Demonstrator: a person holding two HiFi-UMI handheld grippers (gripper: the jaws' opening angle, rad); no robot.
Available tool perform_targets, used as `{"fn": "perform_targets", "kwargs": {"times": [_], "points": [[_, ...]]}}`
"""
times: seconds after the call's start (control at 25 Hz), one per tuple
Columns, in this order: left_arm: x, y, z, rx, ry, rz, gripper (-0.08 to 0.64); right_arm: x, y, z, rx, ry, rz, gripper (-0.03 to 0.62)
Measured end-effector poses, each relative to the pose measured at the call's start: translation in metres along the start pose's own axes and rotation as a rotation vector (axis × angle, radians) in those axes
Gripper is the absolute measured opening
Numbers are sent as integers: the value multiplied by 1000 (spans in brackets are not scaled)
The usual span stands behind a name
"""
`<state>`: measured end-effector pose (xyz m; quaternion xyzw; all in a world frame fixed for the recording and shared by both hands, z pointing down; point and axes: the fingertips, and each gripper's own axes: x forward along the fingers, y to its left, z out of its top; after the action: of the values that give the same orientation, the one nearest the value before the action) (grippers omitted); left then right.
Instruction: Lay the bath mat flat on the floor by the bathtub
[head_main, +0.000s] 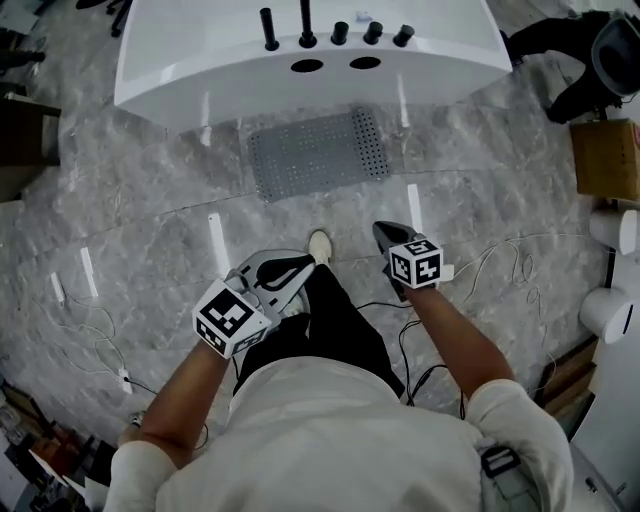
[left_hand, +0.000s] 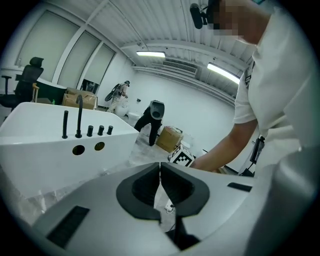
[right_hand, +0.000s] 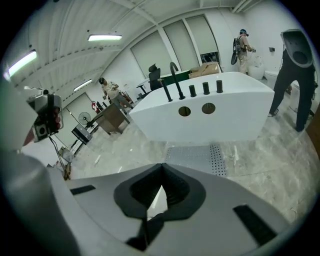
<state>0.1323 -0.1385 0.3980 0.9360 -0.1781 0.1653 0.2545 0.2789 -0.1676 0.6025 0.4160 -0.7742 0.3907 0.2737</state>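
**Spotter:** Where's the bath mat?

**Operator:** I see the grey perforated bath mat (head_main: 318, 153) on the marble floor (head_main: 150, 220), spread out with its far edge just beside the foot of the white bathtub (head_main: 200, 70) and running roughly along it. To me the laying looks done.

**Spotter:** And your grippers?

**Operator:** The left gripper (head_main: 290, 272) has its jaws pressed together with nothing between them. The right gripper (head_main: 385, 235) is the same: jaws closed and empty. Both hang near the waist, well apart from the mat.

**Spotter:** How do you finish it well?

**Operator:** I'd check the corners from the right gripper view. No curl shows there, though the far edge is hard to read under the tub. If a corner does stand up, I'd press it down with closed jaw tips rather than pinch it, so the mat doesn't drag. I'd also keep the shoe (head_main: 319, 245) off it.

**Spotter:** Count for me.

**Operator:** One mat, one tub, two grippers. There are five black fittings (head_main: 340, 32) on the tub deck and two round holes (head_main: 307, 66) below them.
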Motion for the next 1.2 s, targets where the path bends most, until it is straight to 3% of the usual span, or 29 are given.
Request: {"fn": "perform_targets", "kwargs": {"times": [0.4,0.6,0.88,1.2], "points": [[-110,-88,-46,65,-60,52,23,-102,164,-46,-122,-82,91,9],[-148,-121,-72,55,-65,78,23,-138,227,-68,-146,-139,121,9],[-176,-158,-86,61,-83,93,23,-180,271,-80,-197,-177,151,8],[-158,-188,-84,82,-100,124,23,-228,267,-80,-264,-236,157,8]]}}
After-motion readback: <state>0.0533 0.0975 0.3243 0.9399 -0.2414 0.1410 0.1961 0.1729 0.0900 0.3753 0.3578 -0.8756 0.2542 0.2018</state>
